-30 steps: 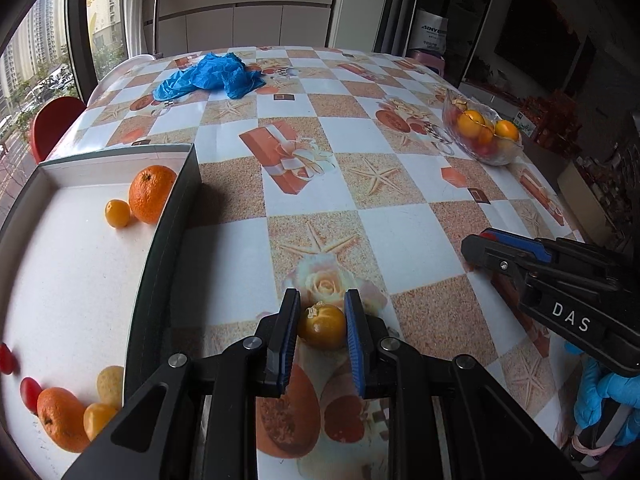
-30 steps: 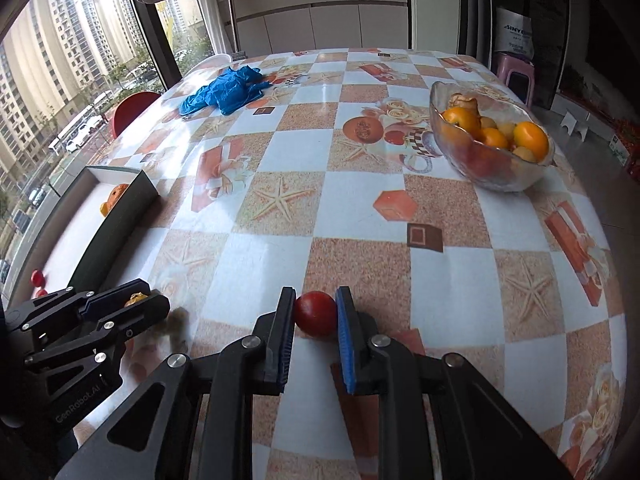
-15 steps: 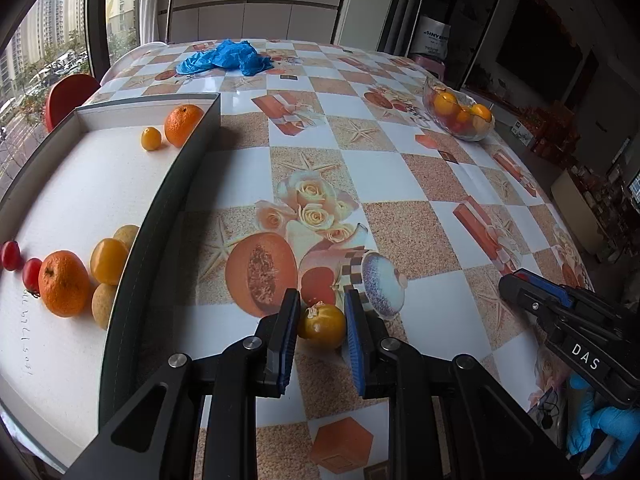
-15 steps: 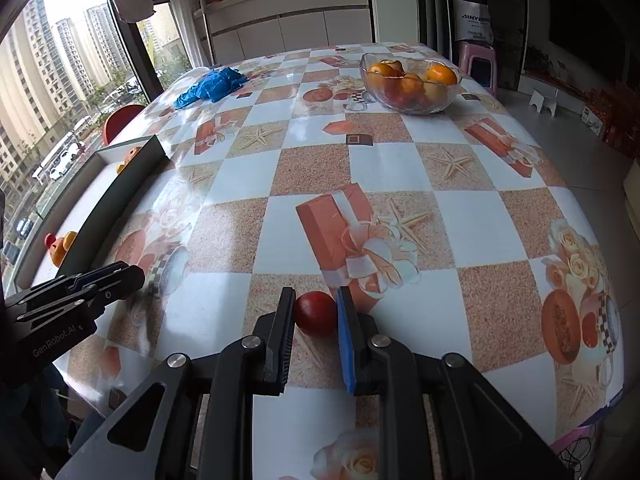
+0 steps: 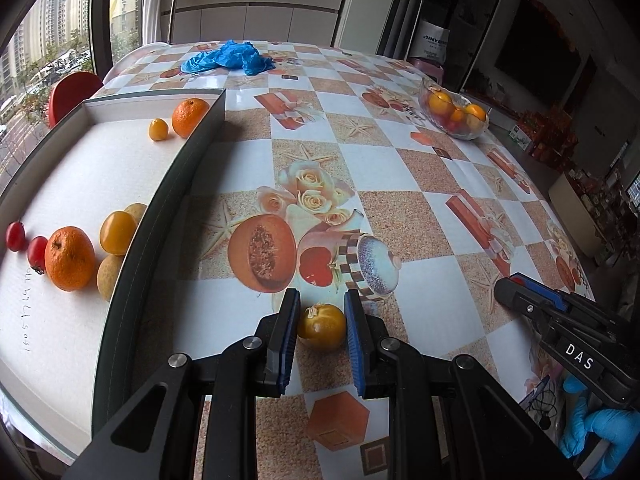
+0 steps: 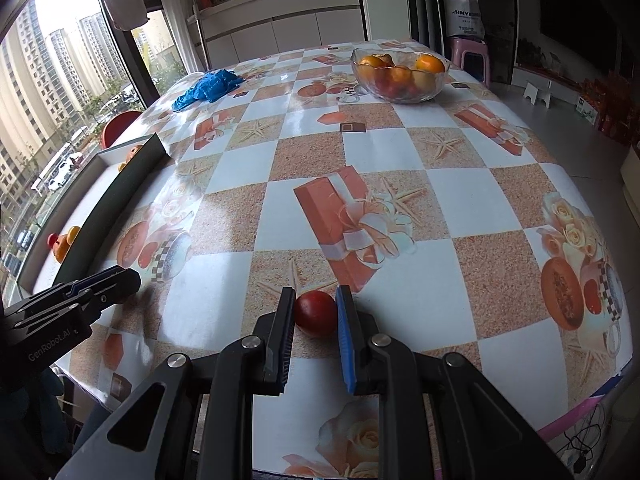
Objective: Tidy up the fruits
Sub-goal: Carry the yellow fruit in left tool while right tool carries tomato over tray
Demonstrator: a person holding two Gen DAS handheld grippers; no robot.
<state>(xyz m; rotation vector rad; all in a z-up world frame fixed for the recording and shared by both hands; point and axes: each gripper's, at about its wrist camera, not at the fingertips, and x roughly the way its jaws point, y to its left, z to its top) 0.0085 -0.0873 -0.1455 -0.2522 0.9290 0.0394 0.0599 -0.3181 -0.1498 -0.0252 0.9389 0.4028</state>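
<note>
Your left claw [image 5: 322,318] is clamped on a yellow tomato [image 5: 321,327], and your right claw [image 6: 315,309] is pinching a red tomato [image 6: 316,313], both held over the tabletop [image 6: 460,196]. Left of the left claw sits the big tray [image 5: 160,216] with oranges [image 5: 69,258] and small fruit. Far ahead of the right claw: the glass fruit bowl [image 6: 400,74], and the crumpled blue gloves [image 6: 208,85] off to its left.

"DAS" on right gripper [image 5: 516,300], "GenRobot.AI" on left gripper [image 6: 124,284]
</note>
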